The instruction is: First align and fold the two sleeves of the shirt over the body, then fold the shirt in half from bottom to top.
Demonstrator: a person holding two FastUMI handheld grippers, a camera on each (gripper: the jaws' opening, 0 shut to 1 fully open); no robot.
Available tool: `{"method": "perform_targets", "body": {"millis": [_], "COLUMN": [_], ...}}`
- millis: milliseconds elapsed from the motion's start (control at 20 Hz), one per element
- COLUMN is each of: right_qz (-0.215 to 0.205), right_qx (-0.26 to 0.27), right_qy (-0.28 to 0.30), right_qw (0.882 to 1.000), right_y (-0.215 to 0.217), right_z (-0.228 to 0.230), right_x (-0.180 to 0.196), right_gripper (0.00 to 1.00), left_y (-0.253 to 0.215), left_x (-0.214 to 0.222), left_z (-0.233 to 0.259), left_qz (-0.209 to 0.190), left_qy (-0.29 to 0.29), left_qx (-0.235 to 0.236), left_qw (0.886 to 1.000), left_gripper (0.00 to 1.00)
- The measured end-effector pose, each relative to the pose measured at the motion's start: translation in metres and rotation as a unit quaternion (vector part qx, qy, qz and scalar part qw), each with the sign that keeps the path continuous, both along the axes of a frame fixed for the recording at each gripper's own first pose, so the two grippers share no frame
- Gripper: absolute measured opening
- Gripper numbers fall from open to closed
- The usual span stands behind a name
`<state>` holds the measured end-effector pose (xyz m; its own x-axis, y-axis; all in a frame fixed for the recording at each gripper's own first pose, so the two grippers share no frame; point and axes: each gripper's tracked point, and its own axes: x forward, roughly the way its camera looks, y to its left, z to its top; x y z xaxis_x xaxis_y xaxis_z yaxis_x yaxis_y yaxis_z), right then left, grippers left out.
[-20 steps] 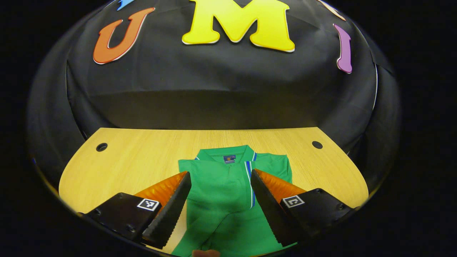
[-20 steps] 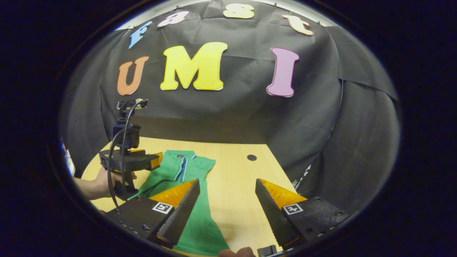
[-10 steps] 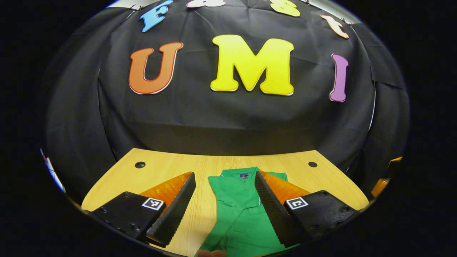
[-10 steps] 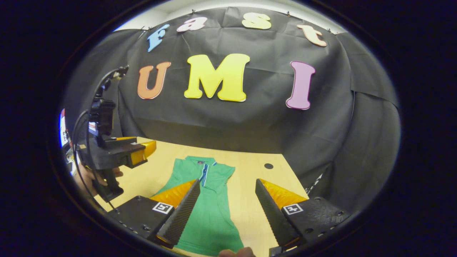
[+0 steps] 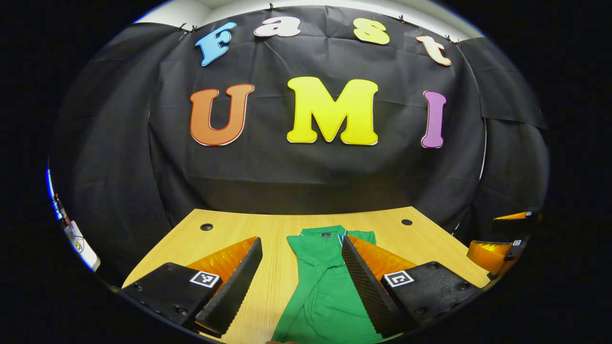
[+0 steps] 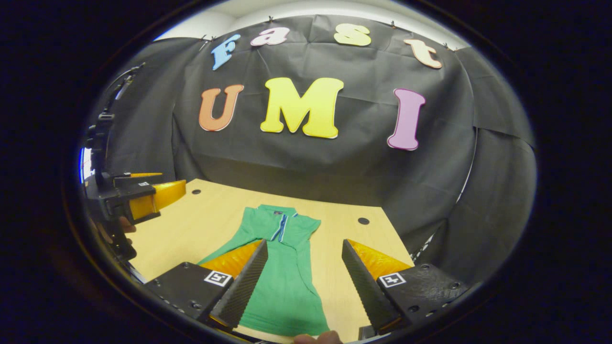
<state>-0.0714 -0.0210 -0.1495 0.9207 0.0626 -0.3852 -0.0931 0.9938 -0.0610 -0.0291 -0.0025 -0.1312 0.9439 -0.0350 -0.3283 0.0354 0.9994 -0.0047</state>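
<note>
My left claw (image 5: pixel 301 282) and right claw (image 6: pixel 301 282) both hang wide open, holding nothing, above the green shirt (image 6: pixel 282 282) lying on the table (image 6: pixel 201 224).

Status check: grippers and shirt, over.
Left gripper open, above table. Right gripper open, empty. Green polo shirt flat on the wooden table, sleeves folded in, bottom fold not yet done. Nothing in the way.

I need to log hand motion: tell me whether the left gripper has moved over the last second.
Yes. In the right gripper view, the left gripper has pulled back off the green shirt, now raised beside the table's left edge.
</note>
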Motion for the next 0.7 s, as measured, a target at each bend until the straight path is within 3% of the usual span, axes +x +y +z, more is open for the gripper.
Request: {"method": "perform_targets", "body": {"millis": [350, 700], "right_qz": [-0.003, 0.029], "right_qx": [-0.001, 0.015], "right_qy": [0.045, 0.137], "right_qw": [0.999, 0.99], "right_y": [-0.049, -0.066], "right_z": [-0.051, -0.123], "right_x": [-0.04, -0.079], "right_gripper": [0.95, 0.96], "left_y": [-0.003, -0.003], "left_x": [-0.065, -0.112], "left_z": [-0.04, -0.103], "left_qz": [-0.011, -0.041], "left_qy": [0.057, 0.132], "left_qx": [0.016, 0.036], "left_qw": [0.998, 0.99], "left_gripper": [1.0, 1.0]}}
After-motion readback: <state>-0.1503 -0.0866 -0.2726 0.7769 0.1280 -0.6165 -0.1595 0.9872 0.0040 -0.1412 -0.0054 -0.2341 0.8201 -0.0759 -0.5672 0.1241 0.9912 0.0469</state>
